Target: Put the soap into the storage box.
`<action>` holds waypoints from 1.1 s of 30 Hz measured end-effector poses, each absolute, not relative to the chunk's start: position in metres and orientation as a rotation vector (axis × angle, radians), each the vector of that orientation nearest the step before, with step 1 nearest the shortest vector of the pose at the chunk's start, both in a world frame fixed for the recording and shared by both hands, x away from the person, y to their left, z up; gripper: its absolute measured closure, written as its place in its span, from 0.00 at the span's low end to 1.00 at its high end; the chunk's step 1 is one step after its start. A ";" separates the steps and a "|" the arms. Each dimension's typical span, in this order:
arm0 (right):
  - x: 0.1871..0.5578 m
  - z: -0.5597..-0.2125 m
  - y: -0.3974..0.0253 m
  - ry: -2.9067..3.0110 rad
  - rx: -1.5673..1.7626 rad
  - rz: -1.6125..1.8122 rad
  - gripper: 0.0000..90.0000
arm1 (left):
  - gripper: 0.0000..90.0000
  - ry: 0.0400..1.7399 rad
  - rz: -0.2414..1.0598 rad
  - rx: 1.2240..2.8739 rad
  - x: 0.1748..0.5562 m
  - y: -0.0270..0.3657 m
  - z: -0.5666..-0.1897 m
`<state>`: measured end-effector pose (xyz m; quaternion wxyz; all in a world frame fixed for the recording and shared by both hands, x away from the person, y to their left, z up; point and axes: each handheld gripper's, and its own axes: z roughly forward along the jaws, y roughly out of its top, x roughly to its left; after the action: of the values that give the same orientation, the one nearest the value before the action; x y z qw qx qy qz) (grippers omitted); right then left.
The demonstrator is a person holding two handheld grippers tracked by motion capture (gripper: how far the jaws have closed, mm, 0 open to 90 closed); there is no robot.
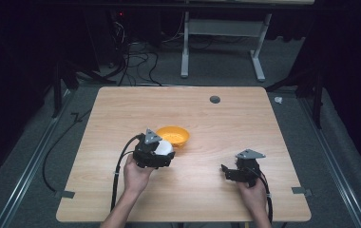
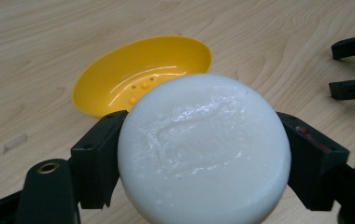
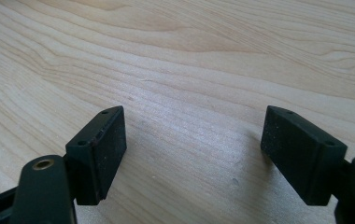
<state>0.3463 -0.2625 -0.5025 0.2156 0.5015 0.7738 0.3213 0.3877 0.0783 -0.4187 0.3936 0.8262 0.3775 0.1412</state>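
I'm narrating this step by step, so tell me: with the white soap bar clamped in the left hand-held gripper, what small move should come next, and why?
Probably carry it a little forward and lower it over the yellow dish. The left hand-held gripper is shut on the white soap bar, the dish lies open and empty just beyond it, and the right hand-held gripper is open and apart over bare table.

Both grippers are showing matt black bodies with 2 blocky jaws apiece. The left gripper [image 1: 162, 153] and the right gripper [image 1: 225, 171] are each wearing a grey three-cornered plate on top and trailing 1 black cable toward the near edge. Brass-ringed screw holes are glinting by the jaws; the forearms are showing no sleeves.
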 end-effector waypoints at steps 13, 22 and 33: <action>0.346 -0.503 -0.263 2.144 1.392 0.891 0.26 | 0.26 0.960 0.353 2.097 0.409 0.073 -0.411; 0.346 -0.502 -0.262 2.143 1.396 0.891 0.26 | 0.26 0.958 0.360 2.110 0.428 0.063 -0.408; 0.346 -0.502 -0.263 2.143 1.396 0.892 0.26 | 0.26 0.974 0.368 2.146 0.451 0.049 -0.413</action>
<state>0.3461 -0.2625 -0.5025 0.2146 0.5033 0.7728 0.3215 0.4509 0.0494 -0.4127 0.3691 0.8362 0.3793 0.1435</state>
